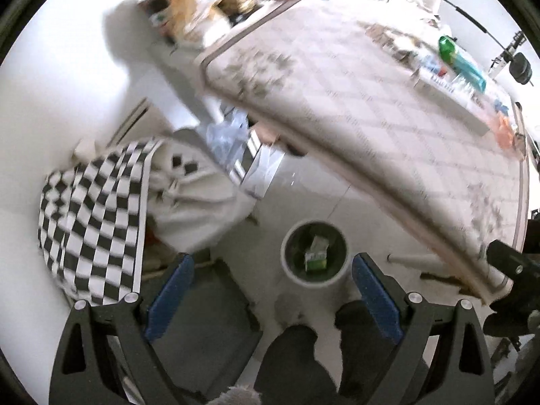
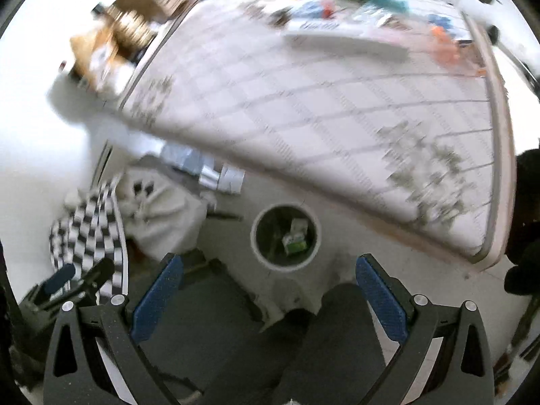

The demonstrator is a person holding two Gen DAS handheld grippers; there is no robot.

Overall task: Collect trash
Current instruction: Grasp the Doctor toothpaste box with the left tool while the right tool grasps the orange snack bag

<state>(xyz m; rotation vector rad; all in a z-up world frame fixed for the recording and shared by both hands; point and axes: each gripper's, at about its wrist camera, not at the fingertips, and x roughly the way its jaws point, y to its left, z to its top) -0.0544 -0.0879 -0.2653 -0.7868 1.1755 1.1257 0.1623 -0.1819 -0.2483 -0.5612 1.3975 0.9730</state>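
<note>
Two grippers hang empty over a bedroom floor, and both views are smeared by motion blur. Largest in sight is the mattress, bare and quilted in a diamond pattern, with a scatter of litter along its far edge: a green bottle beside a teal packet, some orange scraps and pale wrappers too blurred to name. Next in size is a black-and-white checkered cloth heaped on the floor by the wall, with a white bundle against it. Near the bed's side stands the round white trash bin, its dark inside holding a green-and-white carton and little else that can be made out. The left gripper has its blue-padded fingers spread wide with nothing between them; the right gripper is likewise spread and empty, and both point down at the bin from above. My judgement is that one piece is in the bin and the hands are between pickups. The next move likely calls for reaching across the mattress to the far litter and closing on one item, perhaps the bottle.
</note>
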